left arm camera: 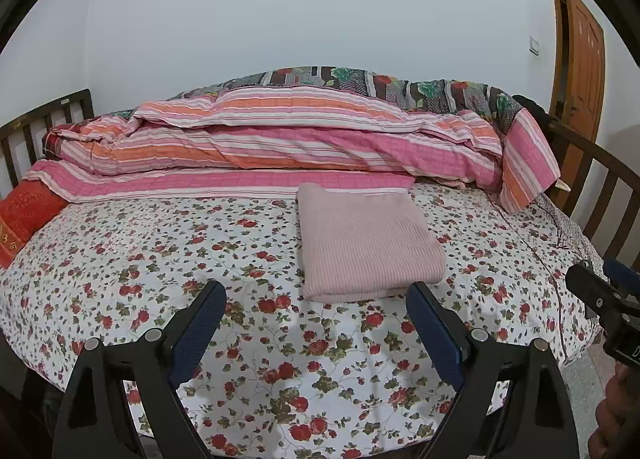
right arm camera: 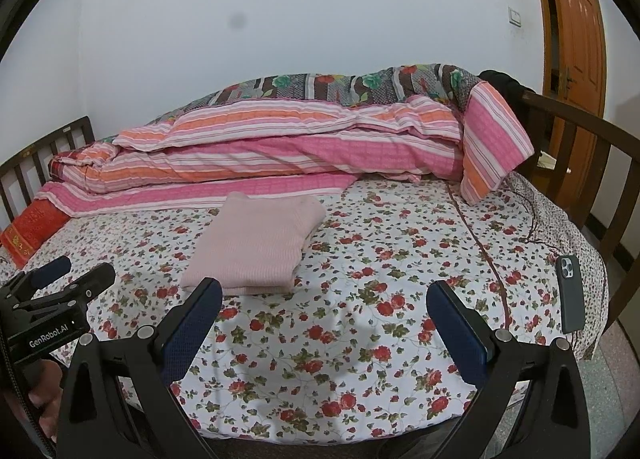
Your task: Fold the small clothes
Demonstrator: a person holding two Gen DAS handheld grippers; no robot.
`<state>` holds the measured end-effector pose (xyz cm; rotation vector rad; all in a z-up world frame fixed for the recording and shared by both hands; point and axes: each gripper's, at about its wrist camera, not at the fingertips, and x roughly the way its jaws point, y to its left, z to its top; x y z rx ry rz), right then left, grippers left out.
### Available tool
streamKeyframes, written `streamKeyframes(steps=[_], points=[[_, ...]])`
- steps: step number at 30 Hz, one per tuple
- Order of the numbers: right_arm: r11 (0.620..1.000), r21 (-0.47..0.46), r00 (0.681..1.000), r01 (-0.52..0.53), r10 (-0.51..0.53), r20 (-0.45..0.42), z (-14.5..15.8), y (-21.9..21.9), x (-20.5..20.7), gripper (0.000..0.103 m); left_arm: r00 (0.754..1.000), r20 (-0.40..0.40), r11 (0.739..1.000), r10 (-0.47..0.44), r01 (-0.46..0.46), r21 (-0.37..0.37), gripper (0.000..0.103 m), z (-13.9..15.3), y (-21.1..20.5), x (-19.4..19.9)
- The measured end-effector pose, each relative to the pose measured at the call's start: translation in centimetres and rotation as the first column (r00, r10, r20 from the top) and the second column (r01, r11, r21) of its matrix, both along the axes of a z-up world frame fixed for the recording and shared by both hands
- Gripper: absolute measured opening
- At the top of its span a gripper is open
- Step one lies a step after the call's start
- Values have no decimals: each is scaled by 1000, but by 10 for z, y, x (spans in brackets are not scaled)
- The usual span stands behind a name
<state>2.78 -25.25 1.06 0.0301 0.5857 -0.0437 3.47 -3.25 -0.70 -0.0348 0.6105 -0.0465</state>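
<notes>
A pale pink knitted garment (left arm camera: 366,243) lies folded into a neat rectangle on the flowered bed sheet (left arm camera: 160,259). My left gripper (left arm camera: 316,299) hovers just in front of its near edge, jaws wide apart with nothing between them. In the right wrist view the same folded garment (right arm camera: 256,245) sits ahead and to the left of my right gripper (right arm camera: 324,297), which is also open and empty over the sheet (right arm camera: 380,259). Each gripper shows at the edge of the other's view: the right one (left arm camera: 600,291), the left one (right arm camera: 68,275).
A rolled pink and orange striped quilt (left arm camera: 280,139) fills the back of the bed against the wall. A red pillow (left arm camera: 24,219) lies at the far left. A dark phone (right arm camera: 570,293) rests near the bed's right edge. Wooden rails (right arm camera: 580,139) frame both ends, with a door (right arm camera: 576,27) beyond.
</notes>
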Motion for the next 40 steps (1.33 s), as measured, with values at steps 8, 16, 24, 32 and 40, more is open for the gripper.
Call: streamKeyframes(steps=[8,16,24,32,40], points=[[1000,-1,1000,-1,1,0,2,4,2,100,1000,2,1000,1,-1,-1,91,1,1,0],[1000,-1,1000,-2,2,0,2,6,2,100,1000,3,1000,1,-1,0,91,1,1,0],[1000,-1,1000,-2,2,0,2,7,2,100,1000,3,1000,1,-1,-4,91,2,2,0],[1000,1,1000,-4,4,1,1,10,4,100,1000,5,1000,2,-1,-2,91,2,2,0],[1000,9,1000,-17,17,3,0,12,4,100,1000,11,1000,-2,2,0,91,3,2,0]])
